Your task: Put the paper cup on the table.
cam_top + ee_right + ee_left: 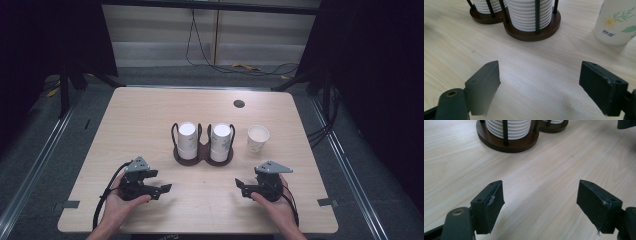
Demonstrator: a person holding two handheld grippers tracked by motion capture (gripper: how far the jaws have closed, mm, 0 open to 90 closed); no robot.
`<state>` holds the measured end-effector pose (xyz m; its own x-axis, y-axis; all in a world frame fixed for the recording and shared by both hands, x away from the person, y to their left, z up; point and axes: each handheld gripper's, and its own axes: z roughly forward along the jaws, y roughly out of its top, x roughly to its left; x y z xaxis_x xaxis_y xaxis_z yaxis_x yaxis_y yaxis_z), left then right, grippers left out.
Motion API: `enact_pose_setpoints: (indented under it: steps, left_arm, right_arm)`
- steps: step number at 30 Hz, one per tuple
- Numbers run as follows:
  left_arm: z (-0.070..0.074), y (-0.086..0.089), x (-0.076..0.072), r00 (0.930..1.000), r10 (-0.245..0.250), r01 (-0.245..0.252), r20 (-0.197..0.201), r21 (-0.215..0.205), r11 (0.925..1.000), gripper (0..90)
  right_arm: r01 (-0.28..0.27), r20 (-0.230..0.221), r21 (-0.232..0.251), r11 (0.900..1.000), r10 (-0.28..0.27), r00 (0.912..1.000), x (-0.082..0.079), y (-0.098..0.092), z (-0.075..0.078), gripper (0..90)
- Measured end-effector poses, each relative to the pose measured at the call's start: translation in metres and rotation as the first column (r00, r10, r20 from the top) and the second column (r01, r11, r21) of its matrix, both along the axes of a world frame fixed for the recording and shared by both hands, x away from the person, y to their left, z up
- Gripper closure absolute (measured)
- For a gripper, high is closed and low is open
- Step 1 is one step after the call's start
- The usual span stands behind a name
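A dark wooden two-post holder (202, 159) stands at the table's middle with two stacks of white paper cups, left stack (187, 140) and right stack (220, 141). A single flower-printed paper cup (258, 138) stands upright just right of it. My left gripper (164, 191) rests low near the front left, pointing right, open and empty; its jaws frame bare wood in front of the holder's base (499, 143). My right gripper (240, 188) mirrors it at the front right, open with nothing between its jaws (540, 72). Ahead of it are a ribbed cup stack (524, 15) and the printed cup (616, 25).
The light wood table (150, 115) has a dark round grommet hole (239, 104) at the back right and grey tape marks (67, 204) at its front corners. Cables lie on the floor behind it. Dark curtains flank both sides.
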<state>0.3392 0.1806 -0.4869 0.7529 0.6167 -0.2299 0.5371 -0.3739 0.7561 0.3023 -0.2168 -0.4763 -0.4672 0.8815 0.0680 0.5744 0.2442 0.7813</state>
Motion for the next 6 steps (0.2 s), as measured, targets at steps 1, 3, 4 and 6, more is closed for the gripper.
enact_pose_setpoints:
  steps: [1,3,4,6]
  left_arm:
    - [-0.0005,0.0005,0.0003,1.0,0.002,-0.002,-0.003,-0.007,1.0,21.8]
    - [-0.0016,0.0008,0.0018,0.9999,0.009,-0.009,0.004,0.01,0.9999,21.7]
    - [-0.0023,0.0005,0.0025,0.9999,0.013,-0.013,0.002,0.009,0.9999,21.6]
    - [-0.0036,-0.0002,0.0041,0.9999,0.011,-0.01,-0.01,0.012,0.9999,21.5]
  right_arm:
    - [-0.006,-0.001,-0.002,1.0,0.006,1.0,0.0001,-0.0006,-0.0013,16.7]
    - [0.008,-0.015,-0.015,1.0,-0.008,0.9999,0.0014,-0.0036,-0.0054,15.9]
    - [0.01,-0.024,-0.009,1.0,-0.01,0.9997,0.0021,-0.0054,-0.0068,15.6]
    - [0.021,-0.033,-0.02,1.0,-0.022,0.9992,0.0039,-0.0083,-0.0082,15.2]
